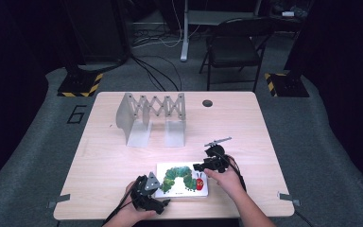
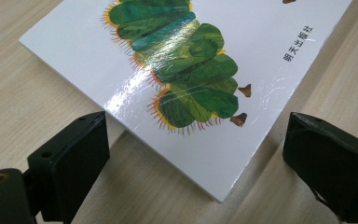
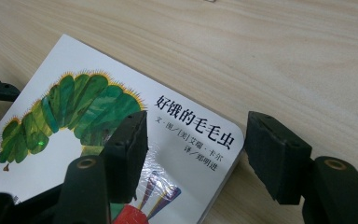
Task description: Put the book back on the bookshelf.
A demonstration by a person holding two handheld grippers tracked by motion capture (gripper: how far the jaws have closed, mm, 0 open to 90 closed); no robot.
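The left tongs (image 1: 166,201) stood open, their jaws either side of the book's (image 1: 183,179) near left corner without touching it. The right tongs (image 1: 197,167) were open too, over its far right corner. The book lay flat near the surface's (image 1: 104,156) front edge.

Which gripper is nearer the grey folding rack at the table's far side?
Right. The right gripper sits at the book's far right corner, below the rack; the left gripper is at the table's near edge.

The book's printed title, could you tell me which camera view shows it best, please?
The right gripper view: the book shows its title characters sharp near one corner. The left gripper view shows only the caterpillar's tail end and small publisher print; the high view shows the whole cover, too small to read.
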